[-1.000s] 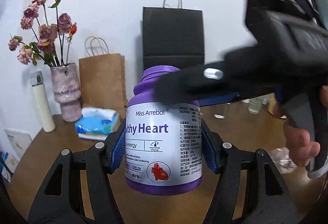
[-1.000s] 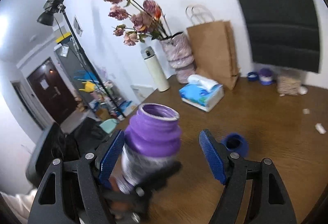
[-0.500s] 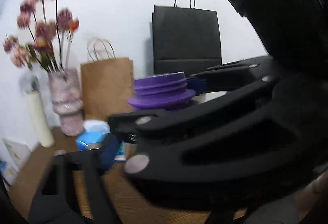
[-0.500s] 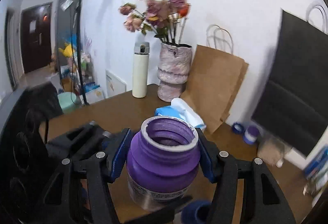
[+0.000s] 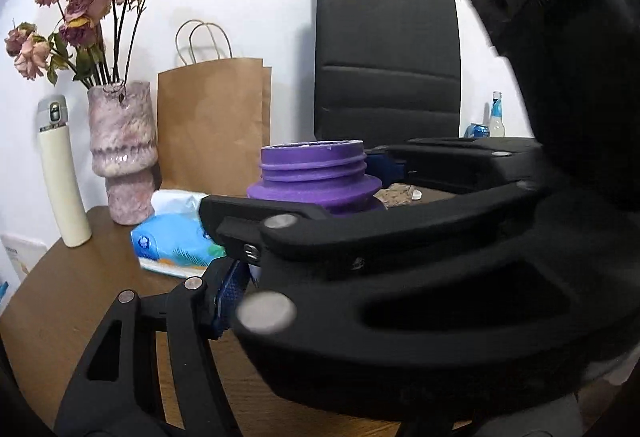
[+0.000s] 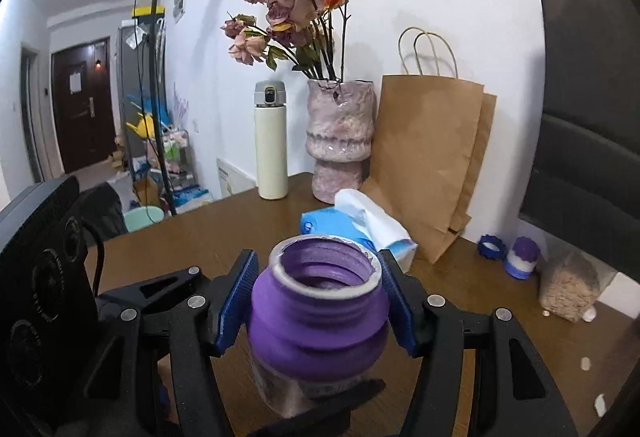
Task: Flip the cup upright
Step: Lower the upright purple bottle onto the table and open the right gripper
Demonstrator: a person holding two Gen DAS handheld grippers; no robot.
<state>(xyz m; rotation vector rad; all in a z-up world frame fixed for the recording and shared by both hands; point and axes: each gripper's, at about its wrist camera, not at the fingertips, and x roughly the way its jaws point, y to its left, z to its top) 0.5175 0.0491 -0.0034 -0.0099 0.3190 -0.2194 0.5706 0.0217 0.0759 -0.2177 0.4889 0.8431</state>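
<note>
A purple bottle with an open threaded mouth and a white label stands upright between both grippers. My right gripper is shut on its purple shoulder, blue pads on both sides. In the left wrist view the bottle's mouth rises behind the right gripper's black body, which fills the right half. Of my left gripper only the left finger with its blue pad shows, low beside the bottle. Its other finger and its grip are hidden.
On the brown table stand a cream thermos, a pink vase with dried roses, a brown paper bag, a black bag and a blue tissue pack. Small caps and a little purple bottle lie at right.
The right gripper came in from the right and closed on the bottle's shoulder. It now blocks most of the left wrist view.
</note>
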